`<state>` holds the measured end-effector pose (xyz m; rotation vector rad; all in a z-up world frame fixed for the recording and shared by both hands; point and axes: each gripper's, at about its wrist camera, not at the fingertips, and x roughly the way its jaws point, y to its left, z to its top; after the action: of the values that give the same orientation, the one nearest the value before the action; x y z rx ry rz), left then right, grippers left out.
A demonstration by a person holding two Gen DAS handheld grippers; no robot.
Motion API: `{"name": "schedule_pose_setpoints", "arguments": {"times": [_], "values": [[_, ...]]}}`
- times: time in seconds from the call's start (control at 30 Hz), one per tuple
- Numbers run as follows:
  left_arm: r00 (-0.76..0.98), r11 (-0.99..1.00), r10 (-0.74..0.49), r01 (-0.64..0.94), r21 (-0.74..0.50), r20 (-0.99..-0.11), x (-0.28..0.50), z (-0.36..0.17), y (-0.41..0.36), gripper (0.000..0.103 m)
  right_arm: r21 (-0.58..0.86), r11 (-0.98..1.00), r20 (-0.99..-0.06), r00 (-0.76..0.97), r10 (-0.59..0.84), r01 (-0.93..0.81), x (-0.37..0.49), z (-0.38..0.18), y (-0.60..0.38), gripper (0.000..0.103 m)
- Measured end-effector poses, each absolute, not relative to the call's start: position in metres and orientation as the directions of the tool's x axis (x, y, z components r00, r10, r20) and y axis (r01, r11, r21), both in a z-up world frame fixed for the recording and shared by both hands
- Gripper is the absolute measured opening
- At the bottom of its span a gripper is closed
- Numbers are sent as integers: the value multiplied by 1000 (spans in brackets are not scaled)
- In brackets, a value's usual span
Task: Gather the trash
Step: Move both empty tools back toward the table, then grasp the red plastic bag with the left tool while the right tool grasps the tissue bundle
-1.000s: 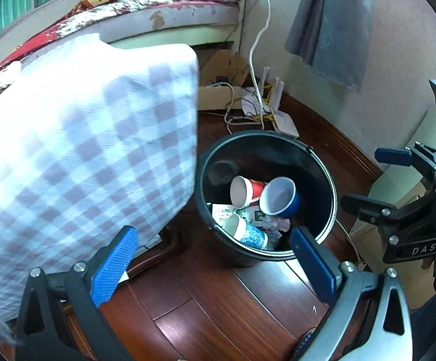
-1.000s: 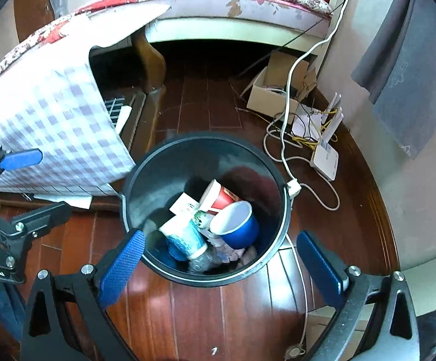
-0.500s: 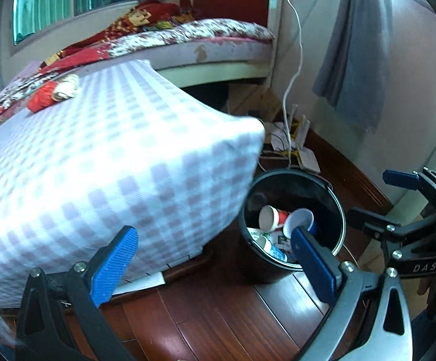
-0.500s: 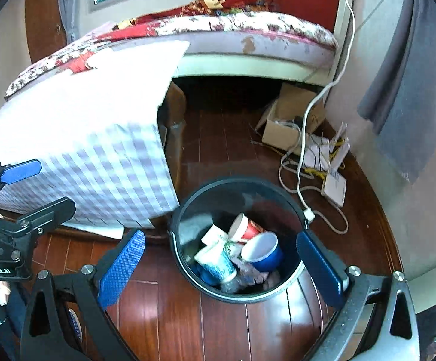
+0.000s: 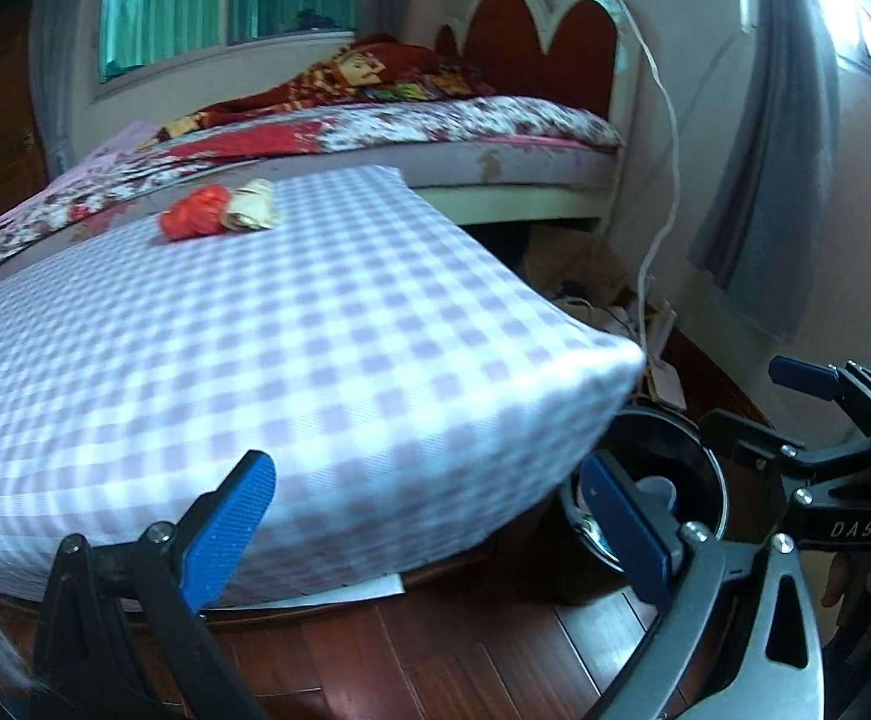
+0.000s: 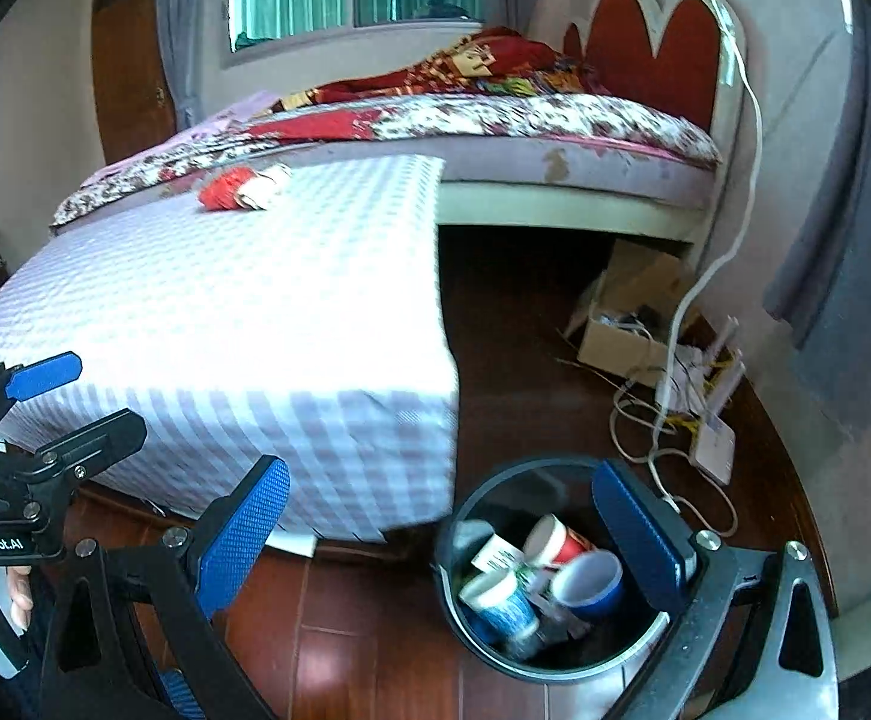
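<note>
Near the desk's (image 6: 243, 312) far edge, red trash (image 6: 226, 189) and a paper wad (image 6: 264, 187) are seen touching; both claws, left (image 5: 429, 516) and right (image 6: 435, 525), are held spread and empty, the bin (image 6: 465, 618) below.

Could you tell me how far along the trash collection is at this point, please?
Done: several paper cups lie in the bin. In hand: nothing; the left gripper and right gripper are open and empty. Left: a red wad and a crumpled wrapper on the checkered table.
</note>
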<state>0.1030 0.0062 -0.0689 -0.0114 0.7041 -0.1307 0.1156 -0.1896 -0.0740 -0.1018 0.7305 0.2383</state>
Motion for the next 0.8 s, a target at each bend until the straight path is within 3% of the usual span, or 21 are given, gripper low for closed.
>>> {"name": "schedule_pose_setpoints", "arguments": {"times": [0.57, 0.8], "values": [[797, 993, 103, -116, 17, -595, 123, -34, 121, 102, 51, 920, -622, 708, 333, -388, 167, -36, -91, 102], [782, 978, 179, -206, 24, -596, 171, -19, 174, 102, 47, 860, -641, 645, 416, -508, 241, -16, -15, 102]]}}
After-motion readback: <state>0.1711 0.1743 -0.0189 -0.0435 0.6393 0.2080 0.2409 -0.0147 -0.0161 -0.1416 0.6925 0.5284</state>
